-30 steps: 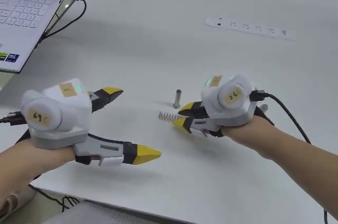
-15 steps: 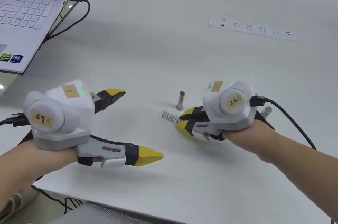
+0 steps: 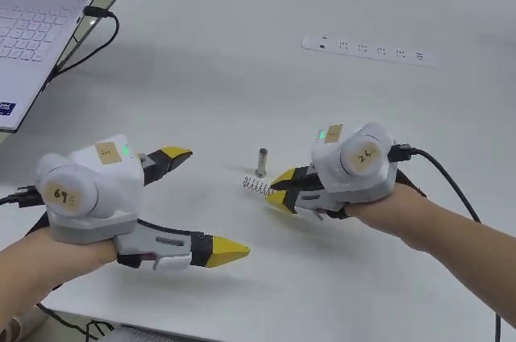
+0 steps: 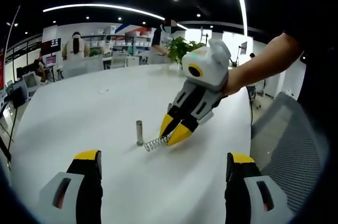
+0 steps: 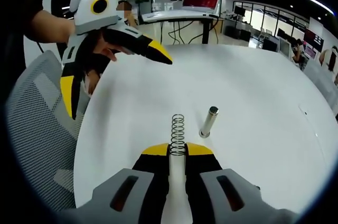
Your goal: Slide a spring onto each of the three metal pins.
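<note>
Right gripper (image 3: 272, 190) is low over the table (image 3: 242, 76), just on the near-right side of the pin (image 3: 261, 162). Its yellow jaws are pinched together on one end of the spring (image 3: 256, 186). In the right gripper view you can see the coil poking straight out from between the tips, with the free end reaching past the pin's base. The spring looks like it's lying flat on the table, just beside the pin and not on it. I can't tell whether the two actually touch.

The pin stands upright on its own, a bit tilted-looking in the fisheye view, but that's probably the lens.

Left gripper (image 3: 218, 202) sits well to the left of the pin, jaws spread wide apart with nothing between them. One tip points roughly toward the pin, while the other is nearer the person.

Behind the pin, far side of the table, there's a white power strip (image 3: 371, 50). Way off to the pin's far left is a laptop (image 3: 28, 43) with a black cable (image 3: 97, 31) plugged into it.
</note>
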The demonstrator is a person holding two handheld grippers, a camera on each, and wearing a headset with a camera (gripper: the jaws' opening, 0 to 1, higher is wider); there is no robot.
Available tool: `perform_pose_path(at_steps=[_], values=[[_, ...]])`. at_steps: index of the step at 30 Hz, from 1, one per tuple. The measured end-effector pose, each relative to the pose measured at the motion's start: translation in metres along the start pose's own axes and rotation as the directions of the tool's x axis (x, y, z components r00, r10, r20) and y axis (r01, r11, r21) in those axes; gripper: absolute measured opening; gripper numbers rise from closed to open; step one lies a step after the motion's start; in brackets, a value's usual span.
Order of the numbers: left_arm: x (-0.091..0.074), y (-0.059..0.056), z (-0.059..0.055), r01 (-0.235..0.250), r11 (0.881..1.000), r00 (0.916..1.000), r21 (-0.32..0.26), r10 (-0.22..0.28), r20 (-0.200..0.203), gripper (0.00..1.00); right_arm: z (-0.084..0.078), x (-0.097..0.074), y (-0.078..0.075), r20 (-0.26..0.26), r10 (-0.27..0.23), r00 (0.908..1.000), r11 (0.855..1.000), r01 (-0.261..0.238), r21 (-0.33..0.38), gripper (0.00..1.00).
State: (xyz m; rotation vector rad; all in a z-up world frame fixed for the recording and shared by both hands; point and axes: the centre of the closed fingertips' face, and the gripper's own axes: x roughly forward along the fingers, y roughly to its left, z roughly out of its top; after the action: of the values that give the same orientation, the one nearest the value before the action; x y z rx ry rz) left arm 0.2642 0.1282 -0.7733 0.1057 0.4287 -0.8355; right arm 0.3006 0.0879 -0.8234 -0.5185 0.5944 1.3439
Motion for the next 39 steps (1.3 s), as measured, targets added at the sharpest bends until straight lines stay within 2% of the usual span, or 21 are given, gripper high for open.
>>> perform_pose_path(at_steps=[4, 9, 14, 22, 27, 29, 31, 33, 39], values=[[0.003, -0.005, 0.002, 0.017, 1.000, 0.9999, 0.005, -0.017, -0.003, 0.95, 0.000, -0.009, 0.004, 0.003, 0.010, 0.9999, 1.000, -0.010, -0.004, 0.08], [0.006, -0.011, -0.002, 0.033, 0.999, 0.9992, 0.006, -0.032, -0.022, 0.93, -0.005, -0.021, 0.011, -0.031, 0.020, 0.9993, 0.998, -0.021, -0.054, 0.08], [0.011, -0.019, -0.001, 0.053, 0.999, 0.9985, 0.007, -0.053, -0.016, 0.91, -0.005, -0.032, 0.015, -0.034, 0.034, 0.9988, 0.996, -0.037, -0.084, 0.08], [0.015, -0.023, 0.002, 0.073, 0.997, 0.9974, 0.006, -0.073, -0.002, 0.87, -0.013, -0.047, 0.021, -0.055, 0.045, 0.9975, 0.992, -0.051, -0.115, 0.08], [0.020, -0.033, 0.004, 0.101, 0.995, 0.9948, 0.009, -0.102, 0.005, 0.82, -0.015, -0.055, 0.024, -0.054, 0.043, 0.9976, 0.992, -0.049, -0.115, 0.08], [0.022, -0.037, 0.005, 0.122, 0.992, 0.9925, 0.008, -0.122, 0.009, 0.78, -0.017, -0.058, 0.025, -0.056, 0.043, 0.9975, 0.991, -0.049, -0.121, 0.08], [0.025, -0.044, 0.006, 0.159, 0.987, 0.9872, -0.009, -0.159, 0.007, 0.67, -0.018, -0.060, 0.025, -0.058, 0.040, 0.9975, 0.991, -0.047, -0.122, 0.08], [0.027, -0.047, 0.009, 0.174, 0.985, 0.9846, -0.011, -0.174, 0.016, 0.61, -0.018, -0.062, 0.025, -0.060, 0.040, 0.9974, 0.991, -0.047, -0.125, 0.08], [0.039, -0.051, 0.014, 0.199, 0.980, 0.9799, 0.030, -0.199, 0.010, 0.59, -0.020, -0.067, 0.025, -0.065, 0.040, 0.9971, 0.989, -0.049, -0.142, 0.08]])
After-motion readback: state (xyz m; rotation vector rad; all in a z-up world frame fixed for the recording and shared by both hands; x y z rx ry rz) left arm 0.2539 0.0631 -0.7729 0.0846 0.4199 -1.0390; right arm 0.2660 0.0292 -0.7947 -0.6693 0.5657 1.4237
